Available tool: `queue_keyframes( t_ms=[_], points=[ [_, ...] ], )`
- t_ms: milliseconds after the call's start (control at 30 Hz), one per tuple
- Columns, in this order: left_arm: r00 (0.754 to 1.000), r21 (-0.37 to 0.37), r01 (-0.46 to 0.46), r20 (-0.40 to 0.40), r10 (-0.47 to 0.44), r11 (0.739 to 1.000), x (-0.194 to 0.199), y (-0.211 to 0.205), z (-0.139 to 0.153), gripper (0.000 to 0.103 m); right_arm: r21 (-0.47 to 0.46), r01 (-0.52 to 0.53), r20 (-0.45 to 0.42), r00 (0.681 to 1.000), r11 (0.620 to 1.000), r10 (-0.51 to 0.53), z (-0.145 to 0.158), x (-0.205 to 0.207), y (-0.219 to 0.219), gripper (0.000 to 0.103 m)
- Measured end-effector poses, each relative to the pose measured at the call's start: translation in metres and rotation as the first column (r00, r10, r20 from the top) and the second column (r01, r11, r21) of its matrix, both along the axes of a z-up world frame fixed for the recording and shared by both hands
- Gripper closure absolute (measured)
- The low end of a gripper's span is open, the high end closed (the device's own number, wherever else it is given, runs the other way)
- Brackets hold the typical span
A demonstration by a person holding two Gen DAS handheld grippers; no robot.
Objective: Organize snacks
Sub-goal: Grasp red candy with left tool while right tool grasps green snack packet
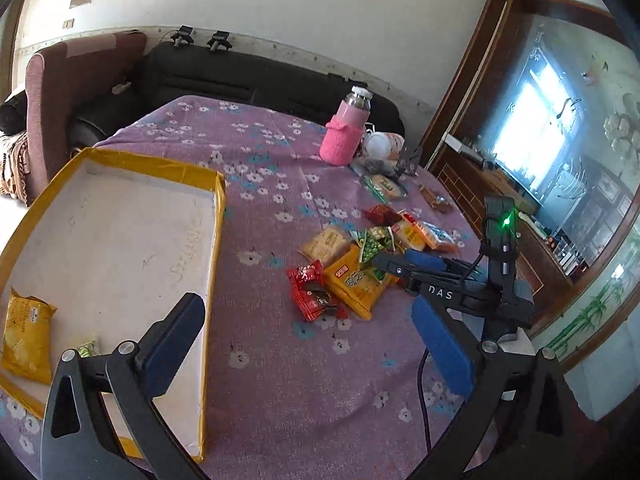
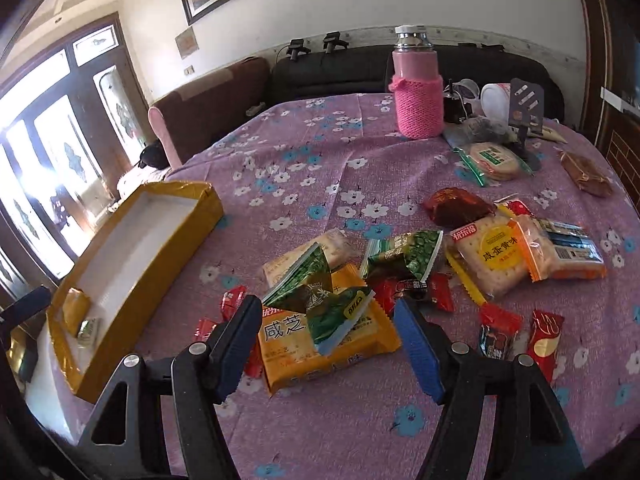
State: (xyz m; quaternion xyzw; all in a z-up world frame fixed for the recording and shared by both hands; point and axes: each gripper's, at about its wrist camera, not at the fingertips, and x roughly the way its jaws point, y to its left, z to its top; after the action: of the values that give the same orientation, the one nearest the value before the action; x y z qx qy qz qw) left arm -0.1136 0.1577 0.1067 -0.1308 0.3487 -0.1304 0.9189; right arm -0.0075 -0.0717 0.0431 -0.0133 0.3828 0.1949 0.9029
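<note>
My right gripper (image 2: pixel 328 344) has its jaws well apart and empty, hanging just above the big yellow cracker packet (image 2: pixel 320 344), which shows between the blue pads with a green triangular snack bag (image 2: pixel 320 300) lying on top of it; I see no pad pressing on either. My left gripper (image 1: pixel 308 348) has its jaws spread as wide as they go, also empty, one finger over the near corner of the yellow box (image 1: pixel 218 240) and the other over bare cloth beside it. From this I judge I am between deliveries: the box already holds a yellow packet (image 1: pixel 26 336) and a small greenish one (image 1: pixel 86 348) at its near end, and the pick from the pile is next. That pile lies on the table (image 2: pixel 340 152) to the right of the box, well apart from it: red wrapped sweets (image 2: pixel 540 340), more green bags (image 2: pixel 408 256), a pale cracker pack (image 2: pixel 496 260) and a dark red packet (image 2: pixel 456 206). Beyond the pile, farther from the box, stands a pink flask (image 2: pixel 418 92). The next move calls for lowering the right jaws and choosing one item; the green bag sits loose on the packet and, I think, may slide off if I grab underneath.
</note>
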Motion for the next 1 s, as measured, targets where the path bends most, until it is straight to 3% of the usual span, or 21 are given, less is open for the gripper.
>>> queue_keyframes(
  t_ms=[100, 167, 233, 333, 633, 667, 700, 733, 767, 800, 1000],
  points=[
    [0.999, 0.037, 0.007, -0.049, -0.005, 0.999, 0.012, -0.01, -0.013, 0.0, 0.018, -0.012, -0.004, 1.0, 1.0, 0.012, -0.011, 0.012, 0.004, 0.034],
    [0.997, 0.057, 0.014, -0.071, -0.01, 0.998, 0.018, -0.017, -0.019, 0.0, 0.027, -0.032, -0.001, 0.999, 0.999, 0.032, -0.015, 0.015, 0.005, 0.041],
    [0.996, 0.073, 0.024, -0.089, -0.017, 0.997, 0.024, -0.024, -0.026, 0.0, 0.026, -0.044, -0.016, 0.999, 0.999, 0.044, -0.02, 0.016, 0.007, 0.073],
    [0.994, 0.109, 0.047, -0.105, -0.035, 0.993, 0.033, -0.039, -0.034, 0.0, 0.1, -0.048, -0.048, 0.997, 0.994, 0.053, -0.025, 0.018, 0.0, 0.091],
    [0.989, 0.25, 0.107, -0.125, -0.078, 0.962, 0.078, -0.082, -0.063, 0.001, 0.225, -0.04, -0.026, 0.999, 0.974, 0.047, 0.0, 0.006, -0.027, 0.091],
    [0.987, 0.273, 0.129, -0.128, -0.097, 0.953, 0.08, -0.088, -0.068, 0.01, 0.235, -0.039, -0.024, 0.999, 0.971, 0.046, 0.001, 0.005, -0.03, 0.091],
    [0.983, 0.289, 0.156, -0.141, -0.119, 0.945, 0.083, -0.092, -0.073, 0.027, 0.241, -0.037, -0.023, 0.999, 0.97, 0.044, 0.003, 0.005, -0.032, 0.091],
    [0.977, 0.297, 0.179, -0.162, -0.135, 0.938, 0.085, -0.096, -0.078, 0.034, 0.245, -0.034, -0.025, 0.999, 0.969, 0.041, 0.003, 0.005, -0.034, 0.091],
    [0.974, 0.287, 0.191, -0.173, -0.146, 0.939, 0.084, -0.096, -0.081, 0.05, 0.249, -0.031, -0.031, 0.999, 0.968, 0.04, 0.003, 0.006, -0.035, 0.091],
    [0.972, 0.292, 0.197, -0.182, -0.147, 0.936, 0.083, -0.096, -0.082, 0.055, 0.254, -0.029, -0.039, 0.998, 0.967, 0.04, 0.002, 0.007, -0.036, 0.091],
    [0.969, 0.294, 0.215, -0.18, -0.167, 0.931, 0.063, -0.093, -0.074, 0.057, 0.261, -0.029, -0.053, 0.998, 0.965, 0.045, 0.001, 0.004, -0.034, 0.091]
  ],
)
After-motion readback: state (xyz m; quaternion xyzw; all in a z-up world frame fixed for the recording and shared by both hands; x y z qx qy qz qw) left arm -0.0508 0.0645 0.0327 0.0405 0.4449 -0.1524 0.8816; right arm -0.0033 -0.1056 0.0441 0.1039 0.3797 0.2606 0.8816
